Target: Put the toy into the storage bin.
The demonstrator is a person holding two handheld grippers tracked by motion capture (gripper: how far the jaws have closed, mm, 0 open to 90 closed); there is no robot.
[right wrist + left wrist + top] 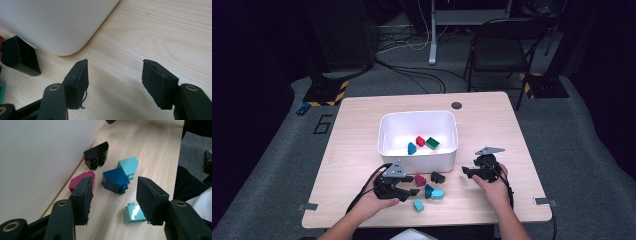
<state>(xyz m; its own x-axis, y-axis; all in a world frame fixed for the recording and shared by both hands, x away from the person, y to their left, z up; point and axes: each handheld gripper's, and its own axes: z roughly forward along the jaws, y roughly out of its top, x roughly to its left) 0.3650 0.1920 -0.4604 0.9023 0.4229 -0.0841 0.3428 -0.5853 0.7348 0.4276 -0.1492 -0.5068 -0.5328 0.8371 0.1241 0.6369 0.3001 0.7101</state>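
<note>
The left gripper [113, 197] had its jaws spread apart and grasped nothing, aimed at the dark blue brick [115, 180]. That brick touched the turquoise brick [128, 165] near the counter's [155, 150] front edge, so closing could have pushed both away. The right gripper [115, 82] waited with its jaws released too.

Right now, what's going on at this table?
A person with a gripper in each hand is sorting toy bricks into a white bin. Three bricks lie in it; five remain on the table in front. The left gripper is open above the loose ones, with the dark blue brick ahead between its jaws and the magenta brick by its left jaw, nothing gripped. The right gripper is open over bare wood beside the bin, holding nothing.
</note>
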